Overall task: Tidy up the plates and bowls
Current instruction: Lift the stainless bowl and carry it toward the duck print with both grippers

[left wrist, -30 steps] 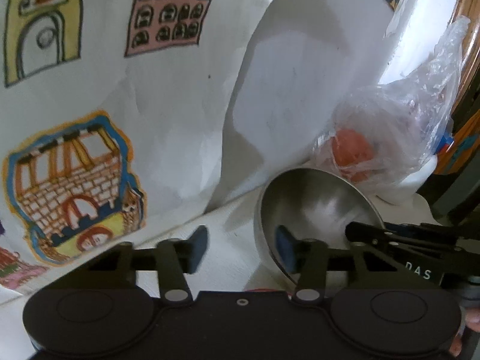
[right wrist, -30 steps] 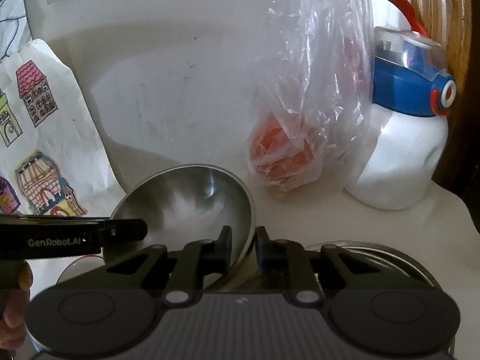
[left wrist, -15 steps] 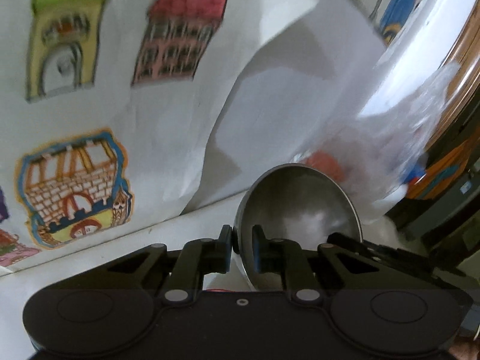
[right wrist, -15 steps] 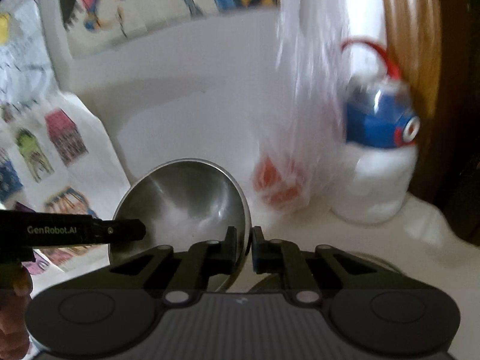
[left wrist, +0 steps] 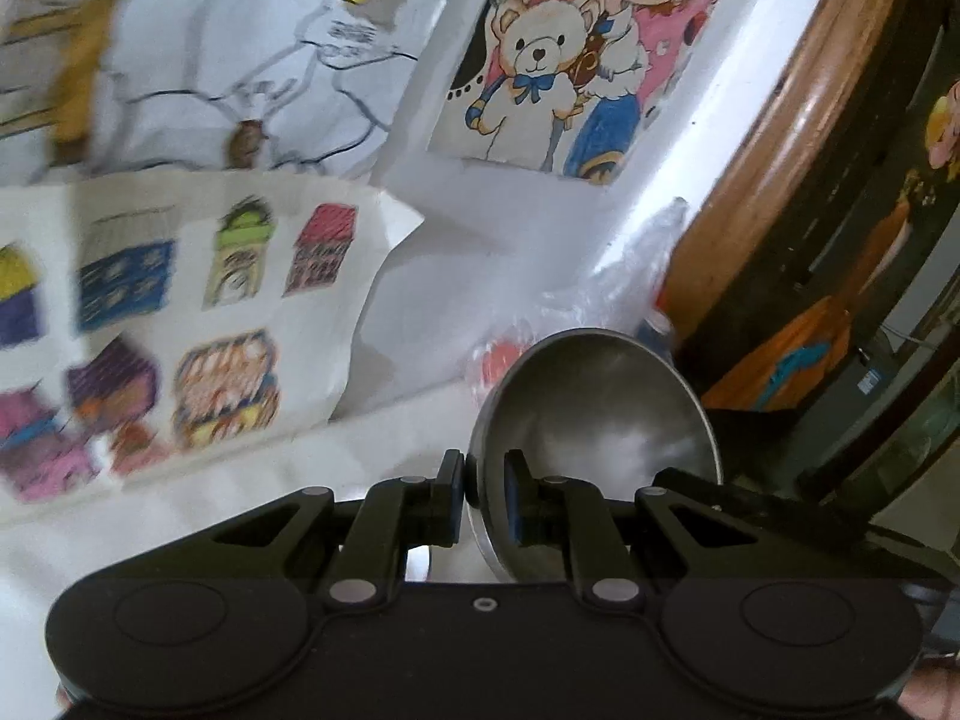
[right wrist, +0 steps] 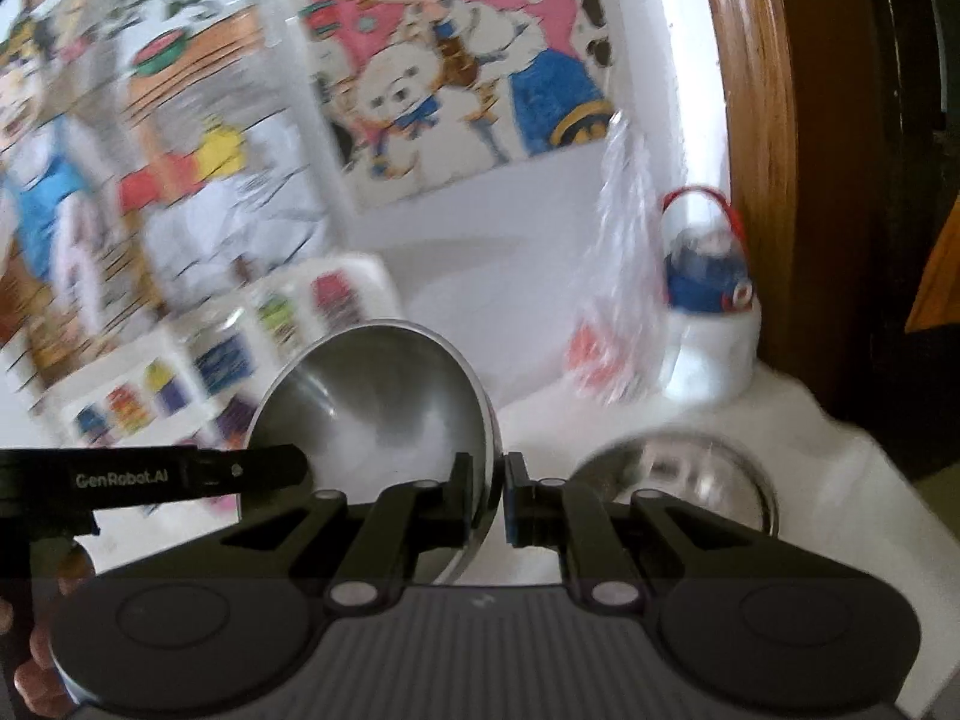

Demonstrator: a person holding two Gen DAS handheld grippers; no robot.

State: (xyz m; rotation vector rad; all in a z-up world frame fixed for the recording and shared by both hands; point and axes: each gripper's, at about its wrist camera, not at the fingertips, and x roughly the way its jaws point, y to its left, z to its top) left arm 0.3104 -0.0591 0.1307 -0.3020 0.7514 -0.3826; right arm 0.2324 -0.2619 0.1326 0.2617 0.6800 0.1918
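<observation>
Left gripper (left wrist: 483,489) is clamped tight on the near rim of the steel bowl (left wrist: 600,414), one finger outside the wall, the other inside. Right gripper (right wrist: 500,495) pinches the opposite rim of that same bowl, jaws nearly together with just the thin metal between them. Both grippers angle downward, side by side, and the bowl hangs between them, clear of the white bench (right wrist: 840,456). A person's fingers (right wrist: 42,666) show at the lower left of the right wrist view, wrapped on the left tool's handle.

The bowl is tipped steeply, its open mouth facing back toward the cameras and upward, rim standing close to vertical. Its inside looks bare and shiny.

Down on the bench, to the right, sits a steel plate (right wrist: 678,480), blurred. Behind it, a clear plastic bag (right wrist: 612,300) with something orange-red in the bottom, and just beside that a white bottle (right wrist: 711,324) with a blue lid and red handle. Coloured drawings (left wrist: 552,60) cover the wall, and a sheet of little houses (left wrist: 180,294) leans below.
</observation>
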